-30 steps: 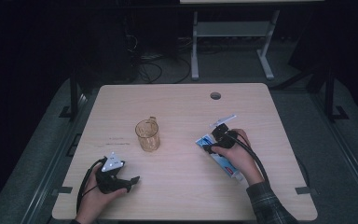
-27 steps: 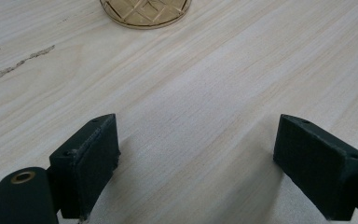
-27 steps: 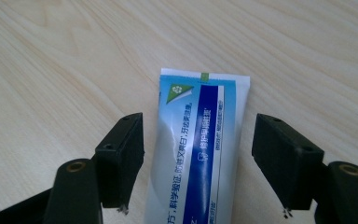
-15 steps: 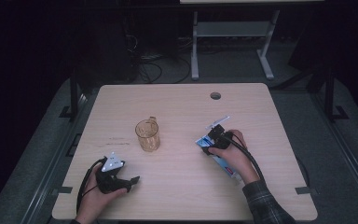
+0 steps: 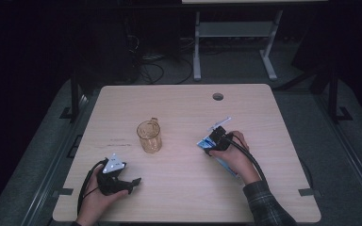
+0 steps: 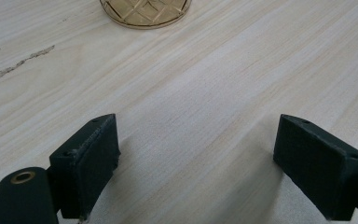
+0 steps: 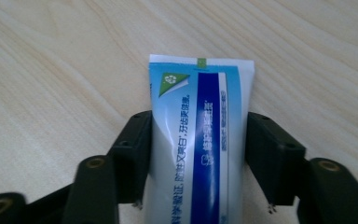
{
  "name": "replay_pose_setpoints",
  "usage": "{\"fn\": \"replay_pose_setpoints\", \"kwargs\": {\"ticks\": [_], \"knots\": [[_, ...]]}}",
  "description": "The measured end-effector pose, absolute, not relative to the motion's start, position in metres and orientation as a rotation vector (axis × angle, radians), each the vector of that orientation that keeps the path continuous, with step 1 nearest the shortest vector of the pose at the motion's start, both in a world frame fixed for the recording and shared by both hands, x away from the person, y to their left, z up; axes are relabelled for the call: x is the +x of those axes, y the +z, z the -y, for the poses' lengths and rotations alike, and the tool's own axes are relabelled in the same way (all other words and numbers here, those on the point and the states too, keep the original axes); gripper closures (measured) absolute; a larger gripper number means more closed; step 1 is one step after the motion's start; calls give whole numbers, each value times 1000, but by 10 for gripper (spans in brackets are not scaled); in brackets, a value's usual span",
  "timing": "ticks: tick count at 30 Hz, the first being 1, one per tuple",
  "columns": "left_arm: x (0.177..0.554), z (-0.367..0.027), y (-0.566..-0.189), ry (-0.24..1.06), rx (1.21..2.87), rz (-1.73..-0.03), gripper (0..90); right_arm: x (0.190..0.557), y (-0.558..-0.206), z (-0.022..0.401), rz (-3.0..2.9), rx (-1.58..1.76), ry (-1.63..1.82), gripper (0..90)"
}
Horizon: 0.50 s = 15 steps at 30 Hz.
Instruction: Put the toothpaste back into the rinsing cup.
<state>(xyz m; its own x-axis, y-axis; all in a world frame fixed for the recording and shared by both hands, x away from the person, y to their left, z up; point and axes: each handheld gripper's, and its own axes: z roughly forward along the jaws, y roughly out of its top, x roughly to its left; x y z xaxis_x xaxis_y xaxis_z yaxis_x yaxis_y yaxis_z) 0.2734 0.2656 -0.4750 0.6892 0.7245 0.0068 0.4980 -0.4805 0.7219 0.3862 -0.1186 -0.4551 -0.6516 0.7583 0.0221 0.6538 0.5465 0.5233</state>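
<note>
Blue-and-white plastic is sitting between the jaws of the right gripper (image 7: 198, 158): the toothpaste tube (image 7: 200, 135) is lying flat on the pale wooden table (image 5: 179, 106), right of centre, crimped end pointing away from the person, and the jaws have just been closing, both pads now pressing against its sides, so the tube is being grasped. The step in hand, as I judge it, is the pick-up of the tube, with the squeeze seated but the tube not yet leaving the wood. The next move is probably calling for a steady, straight lift, since the tube is soft and could bend or slip. The left gripper (image 5: 122, 181) is resting near the front-left edge, its jaws standing wide apart with bare wood between them. An amber glass mug (image 5: 149, 136) is standing upright left of the tube, well apart from both grippers, and open tabletop is lying between tube and mug, with more room toward the far edge near the round cable hole (image 5: 218, 96).
</note>
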Motion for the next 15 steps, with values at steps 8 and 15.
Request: {"fn": "replay_pose_setpoints", "kwargs": {"ticks": [8, 15], "knots": [[273, -266, -475, 407, 2180, -932, 133, 384, -452, 117, -2579, 1209, 715, 626], [273, -266, -475, 407, 2181, -932, 133, 384, -448, 125, -2559, 1265, 788, 685]]}}
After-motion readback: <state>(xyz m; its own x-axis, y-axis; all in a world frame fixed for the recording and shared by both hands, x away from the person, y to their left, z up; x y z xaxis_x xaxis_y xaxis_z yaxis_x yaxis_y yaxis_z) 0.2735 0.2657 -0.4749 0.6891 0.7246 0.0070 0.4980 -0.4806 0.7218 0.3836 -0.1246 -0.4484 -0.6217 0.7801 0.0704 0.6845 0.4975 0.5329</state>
